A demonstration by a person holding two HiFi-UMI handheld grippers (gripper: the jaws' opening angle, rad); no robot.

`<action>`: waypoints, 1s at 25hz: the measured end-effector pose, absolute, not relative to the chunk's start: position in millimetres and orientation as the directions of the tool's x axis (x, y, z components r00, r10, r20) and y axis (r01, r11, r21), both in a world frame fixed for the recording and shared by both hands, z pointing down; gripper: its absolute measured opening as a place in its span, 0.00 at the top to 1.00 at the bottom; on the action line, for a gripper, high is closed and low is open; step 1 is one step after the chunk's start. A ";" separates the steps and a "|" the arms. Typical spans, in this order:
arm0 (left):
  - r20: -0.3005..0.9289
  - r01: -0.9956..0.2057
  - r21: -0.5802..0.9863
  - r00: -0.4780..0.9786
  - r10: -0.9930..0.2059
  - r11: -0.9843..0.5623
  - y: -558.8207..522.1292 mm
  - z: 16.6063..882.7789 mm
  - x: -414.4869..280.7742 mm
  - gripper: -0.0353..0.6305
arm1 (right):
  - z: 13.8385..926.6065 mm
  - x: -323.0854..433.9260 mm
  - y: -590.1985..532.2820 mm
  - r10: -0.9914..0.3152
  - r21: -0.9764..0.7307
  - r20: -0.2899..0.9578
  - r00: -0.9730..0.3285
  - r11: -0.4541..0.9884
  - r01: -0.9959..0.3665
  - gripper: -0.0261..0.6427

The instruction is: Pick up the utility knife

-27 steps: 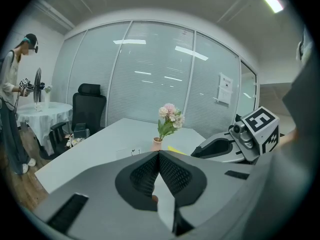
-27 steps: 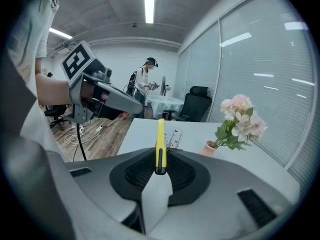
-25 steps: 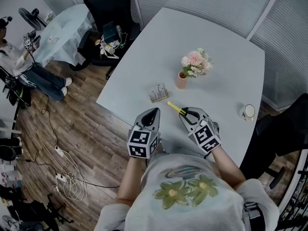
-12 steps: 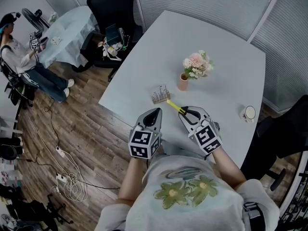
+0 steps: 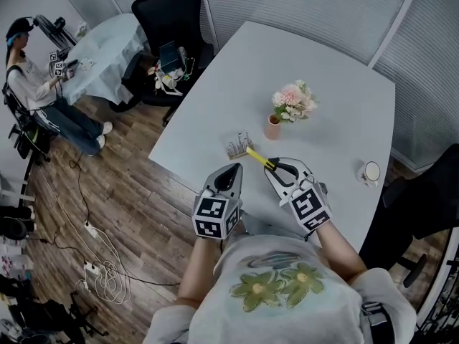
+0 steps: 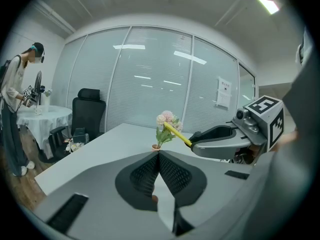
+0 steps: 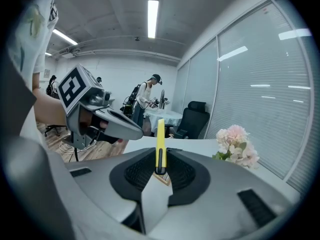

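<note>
The utility knife (image 5: 259, 159) is slim and yellow with a black slider. My right gripper (image 5: 277, 168) is shut on its rear end and holds it above the white table (image 5: 337, 84), blade end pointing up-left. In the right gripper view the knife (image 7: 160, 143) stands upright, pinched between the black ribbed pads (image 7: 176, 171). My left gripper (image 5: 234, 170) hovers just left of it over the table's near edge. Its jaws meet with nothing between them (image 6: 158, 154). The left gripper view shows the knife (image 6: 176, 133) sticking out of the right gripper (image 6: 196, 137).
A small pink vase of flowers (image 5: 273, 123) and a little box of cards (image 5: 237, 145) stand just beyond the knife. A white cup (image 5: 371, 169) sits near the table's right edge. Black chairs (image 5: 168, 9) and a person at a covered table (image 5: 100, 45) are off to the left.
The right gripper has risen a little with the knife, which now sits higher and closer to the card box in the head view. The left gripper has barely moved.
</note>
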State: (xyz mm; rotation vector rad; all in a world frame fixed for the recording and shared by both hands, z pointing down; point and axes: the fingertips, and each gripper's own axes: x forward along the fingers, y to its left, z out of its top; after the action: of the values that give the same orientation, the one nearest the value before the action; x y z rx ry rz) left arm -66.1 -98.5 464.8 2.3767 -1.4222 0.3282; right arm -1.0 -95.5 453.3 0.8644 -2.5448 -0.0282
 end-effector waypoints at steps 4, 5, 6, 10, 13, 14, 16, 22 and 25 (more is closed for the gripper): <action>0.360 -0.881 0.181 0.473 -0.805 -0.437 -98.4 460.2 -63.0 0.94 | 442.7 -3.0 -94.8 -0.589 0.162 0.386 -0.710 0.801 -0.576 0.86; 0.356 -0.880 0.181 0.475 -0.805 -0.440 -97.5 458.1 -61.7 0.94 | 439.5 -3.5 -94.2 -0.590 0.163 0.381 -0.712 0.801 -0.576 0.86; 0.352 -0.878 0.182 0.479 -0.804 -0.443 -96.8 456.2 -60.1 0.94 | 436.8 -3.7 -93.7 -0.591 0.163 0.376 -0.714 0.800 -0.577 0.86; 0.341 -0.872 0.183 0.490 -0.802 -0.455 -95.2 451.3 -54.4 0.94 | 428.4 -4.8 -93.3 -0.595 0.165 0.356 -0.721 0.799 -0.578 0.86; 0.336 -0.869 0.185 0.496 -0.801 -0.460 -94.9 450.1 -51.3 0.94 | 424.1 -6.4 -93.2 -0.598 0.166 0.343 -0.725 0.798 -0.580 0.86; 0.335 -0.867 0.186 0.498 -0.800 -0.462 -94.5 450.4 -50.2 0.94 | 423.1 -7.1 -92.8 -0.598 0.166 0.339 -0.726 0.798 -0.579 0.86; 0.335 -0.865 0.186 0.502 -0.798 -0.466 -93.2 451.1 -48.3 0.94 | 420.6 -8.9 -91.2 -0.596 0.167 0.330 -0.732 0.800 -0.576 0.86; 0.339 -0.862 0.191 0.506 -0.793 -0.469 -92.0 453.8 -45.5 0.94 | 415.3 -12.0 -87.7 -0.586 0.162 0.306 -0.751 0.809 -0.565 0.86; 0.338 -0.862 0.191 0.508 -0.792 -0.470 -93.8 453.1 -45.4 0.94 | 413.6 -12.4 -89.7 -0.587 0.160 0.302 -0.751 0.808 -0.567 0.86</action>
State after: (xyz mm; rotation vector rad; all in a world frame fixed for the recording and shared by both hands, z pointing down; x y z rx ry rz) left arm -45.4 -93.8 453.1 2.4187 -1.3798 0.2889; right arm -12.4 -89.7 413.6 0.8766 -2.6557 -0.0825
